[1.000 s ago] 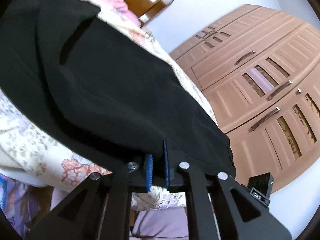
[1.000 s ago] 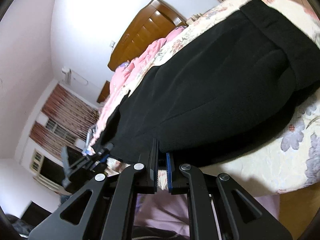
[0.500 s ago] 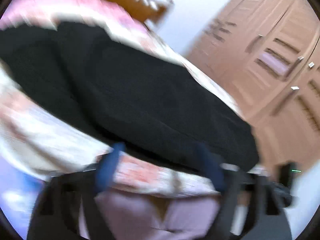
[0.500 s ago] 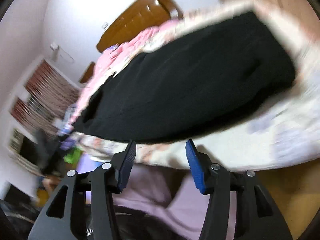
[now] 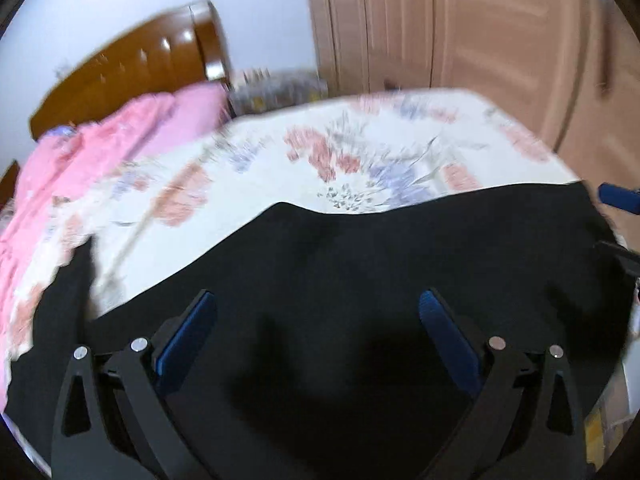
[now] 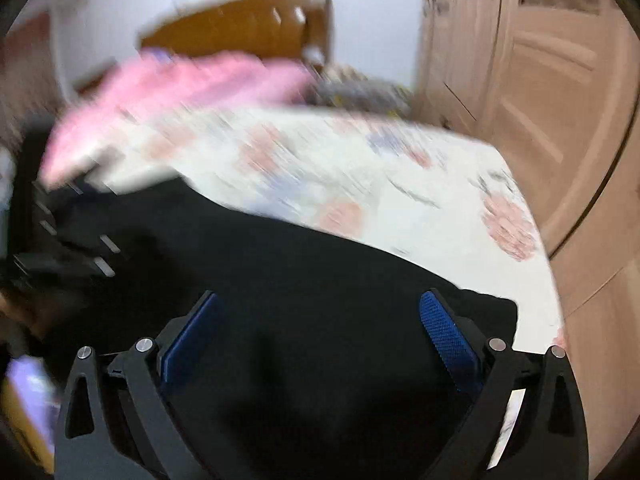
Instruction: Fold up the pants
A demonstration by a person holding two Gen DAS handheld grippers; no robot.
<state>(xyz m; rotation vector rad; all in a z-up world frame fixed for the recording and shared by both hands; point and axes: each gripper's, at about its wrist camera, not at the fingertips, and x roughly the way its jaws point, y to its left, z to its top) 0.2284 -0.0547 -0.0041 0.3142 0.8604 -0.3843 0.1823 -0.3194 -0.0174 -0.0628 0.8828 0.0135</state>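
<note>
Two views, both motion-blurred. Left gripper (image 5: 318,312): jaws opening, fingers (image 5: 188,340) spread wide, nothing pinched, only black pants (image 5: 360,264) lying below the gap. Right gripper (image 6: 318,312): jaws opening too, fingers (image 6: 448,332) wide apart, nothing clamped, pants (image 6: 320,280) underneath. Pants spread flat on bed (image 5: 360,140) with floral sheet, filling lower half of each view.

Left view only: blue fingertip of the other gripper (image 5: 618,198) at 3 o'clock by the pants' edge; loose black strip of the pants at 9 o'clock draped over bed edge. Right view only: pants' right corner at 4 o'clock with bare sheet (image 6: 500,216) beyond; dark rig smeared at 9 o'clock, too blurred to tell more.

Shared: pink bedding (image 5: 100,148) at 10 o'clock, wooden headboard (image 5: 132,68) at 11, wardrobe (image 5: 480,32) at 1–2 o'clock.

No containers.

Versus one second ago: both fingers then shut on pants' hem; now released. Views then steeply rolled; now bed level, seen from above.
</note>
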